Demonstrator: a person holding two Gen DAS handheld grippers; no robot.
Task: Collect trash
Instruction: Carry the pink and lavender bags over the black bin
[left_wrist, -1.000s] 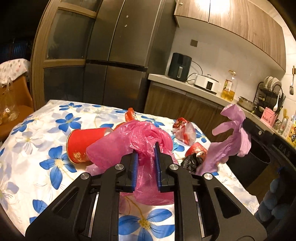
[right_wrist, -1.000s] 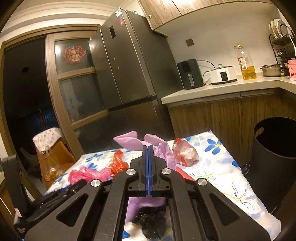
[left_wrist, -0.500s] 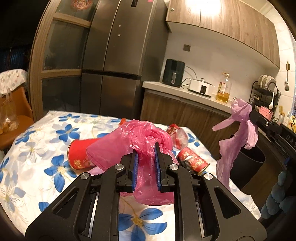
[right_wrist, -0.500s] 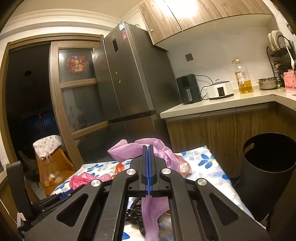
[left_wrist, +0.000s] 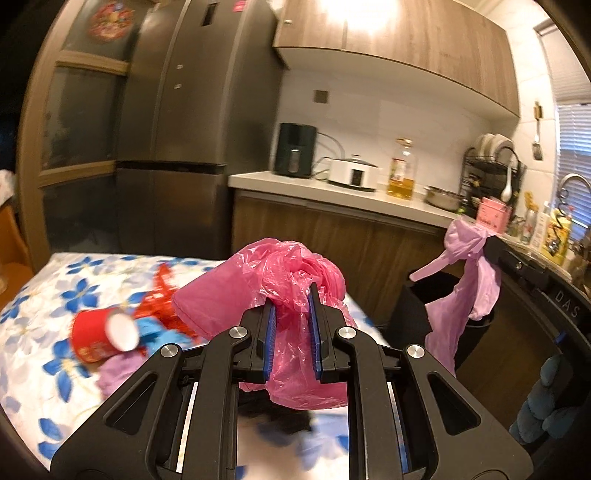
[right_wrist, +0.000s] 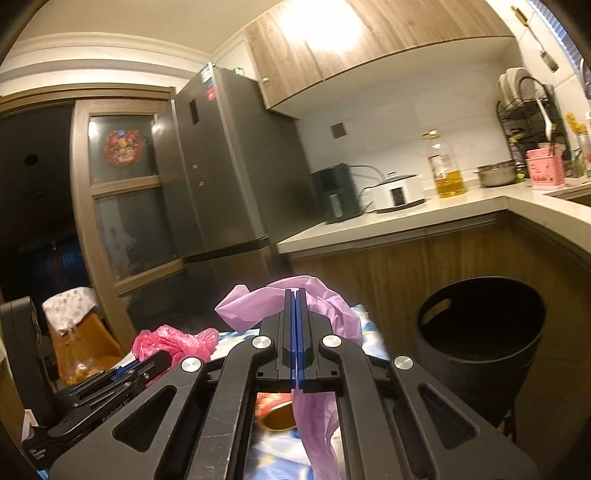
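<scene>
Fridge (left_wrist: 184, 122) is my landmark. Table with blue-flower cloth (left_wrist: 40, 306) sits in front of it, black trash bin (right_wrist: 480, 332) off to its right under the counter (right_wrist: 406, 225). My left gripper (left_wrist: 291, 332) is clamped on a crumpled pink plastic bag (left_wrist: 280, 288), lifted above the table. My right gripper (right_wrist: 296, 332) is pinched fully closed on a lilac plastic bag (right_wrist: 317, 417), hanging just left of the bin. Red paper cup (left_wrist: 103, 336) lies tipped on the cloth

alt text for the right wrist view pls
The right gripper is shut on a lilac plastic bag that hangs from it, beside an open black bin. At left, the left gripper carries a pink bag.
</scene>
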